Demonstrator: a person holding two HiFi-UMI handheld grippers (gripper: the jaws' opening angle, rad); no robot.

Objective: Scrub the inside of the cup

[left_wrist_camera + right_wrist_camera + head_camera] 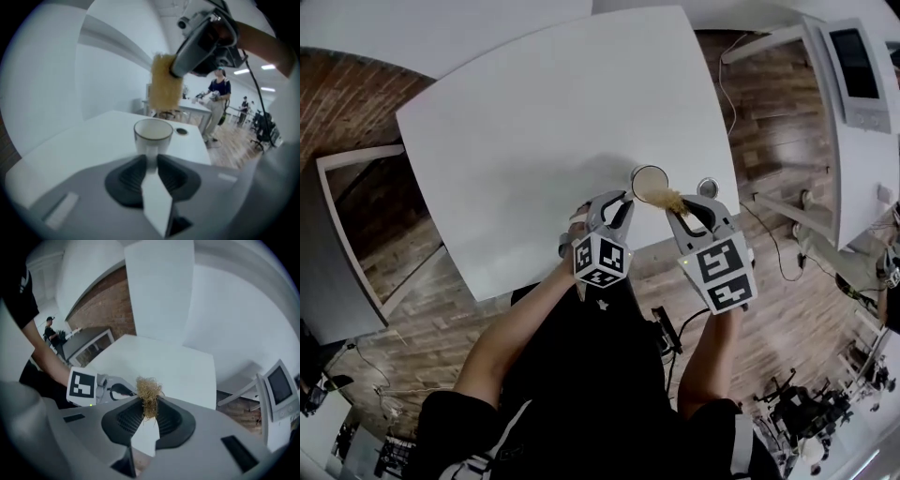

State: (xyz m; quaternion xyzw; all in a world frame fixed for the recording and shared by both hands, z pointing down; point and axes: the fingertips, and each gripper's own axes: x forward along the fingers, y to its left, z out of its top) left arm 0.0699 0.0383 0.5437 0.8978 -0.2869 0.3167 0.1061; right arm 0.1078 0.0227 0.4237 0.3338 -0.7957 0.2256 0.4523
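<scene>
Standing upright, mouth up, on a white tabletop (534, 112) above wood flooring (769, 122), the cup (153, 133) is clenched by the left tongs (151, 158); the right tongs (149, 404) pinch a scrubber (149, 389).

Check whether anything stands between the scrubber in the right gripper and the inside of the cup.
Nothing visible does. The scrubber, pinched in the right gripper, hangs above the cup, whose mouth is open and uncovered.
</scene>
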